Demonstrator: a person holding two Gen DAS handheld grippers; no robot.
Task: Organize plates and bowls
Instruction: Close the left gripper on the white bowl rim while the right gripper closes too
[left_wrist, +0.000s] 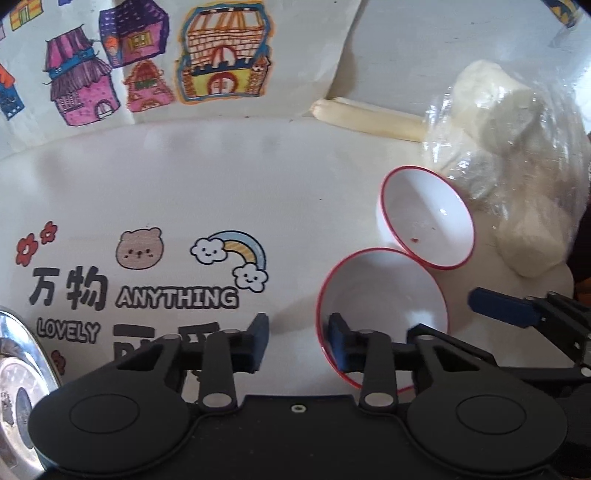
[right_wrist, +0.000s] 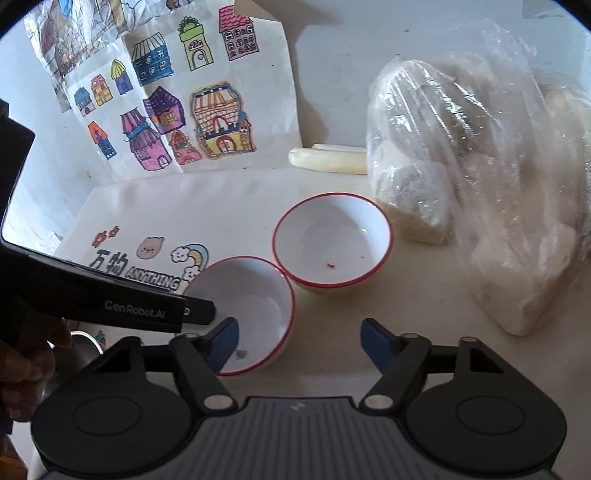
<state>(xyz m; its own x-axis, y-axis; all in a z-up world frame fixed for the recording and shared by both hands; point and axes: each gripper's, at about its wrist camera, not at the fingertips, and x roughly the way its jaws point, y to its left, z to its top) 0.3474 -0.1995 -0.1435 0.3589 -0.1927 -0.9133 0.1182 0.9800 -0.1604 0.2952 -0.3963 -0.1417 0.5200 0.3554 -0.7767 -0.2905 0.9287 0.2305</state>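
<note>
Two white bowls with red rims stand side by side on the white table, rims touching. The near bowl (left_wrist: 384, 299) (right_wrist: 255, 295) is empty. The far bowl (left_wrist: 428, 218) (right_wrist: 332, 240) holds a few red specks. My left gripper (left_wrist: 297, 341) is open; its right finger sits inside the near bowl, its left finger outside, straddling the left rim. My right gripper (right_wrist: 299, 345) is open just right of the near bowl, its left finger over the bowl's near edge. The left gripper's body (right_wrist: 110, 302) shows in the right wrist view.
A clear plastic bag of white buns (left_wrist: 517, 155) (right_wrist: 480, 184) lies right of the bowls. A pale roll (left_wrist: 369, 118) (right_wrist: 328, 158) lies at the wall. Drawings of houses (left_wrist: 147, 62) (right_wrist: 166, 110) lean on the wall. A steel dish (left_wrist: 18, 387) is at lower left.
</note>
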